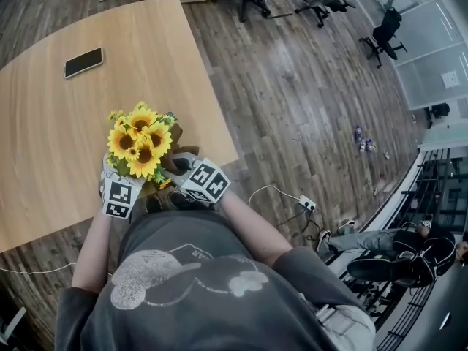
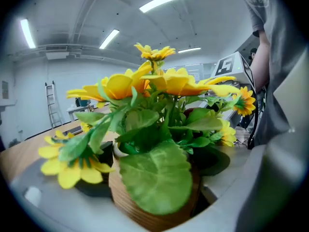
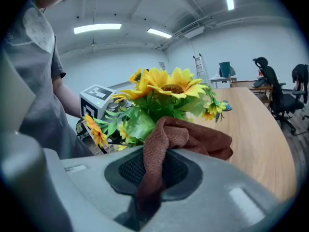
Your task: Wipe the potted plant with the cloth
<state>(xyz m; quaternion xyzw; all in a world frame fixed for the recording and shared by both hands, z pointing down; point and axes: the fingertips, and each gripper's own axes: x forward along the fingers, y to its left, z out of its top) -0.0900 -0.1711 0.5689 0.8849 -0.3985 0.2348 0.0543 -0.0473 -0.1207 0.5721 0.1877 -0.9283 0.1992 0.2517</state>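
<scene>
**A:** What step is this?

**B:** The wipe is about to start, I'd say. The potted plant stands at the near edge of the wooden counter, just in front of the person and flanked by both tools. The right gripper has its jaws pinched on a brown cloth. The cloth bunches up in front of the jaws, close against the sunflowers and leaves.

**A:** And the other hand?

**B:** The left gripper has its jaws spread wide, with the ribbed brown pot sitting between them. From its own view there seems to be a dark gap on one side of the pot. It looks like a loose bracket rather than a clamp, though foliage hides much of the contact.

**A:** What does the next move call for?

**B:** Probably steadying the pot first, since it sits near the counter's edge. Then the cloth should be drawn gently across a broad leaf. The pressure has to be light, or the stems bend and the plant tips.
</scene>
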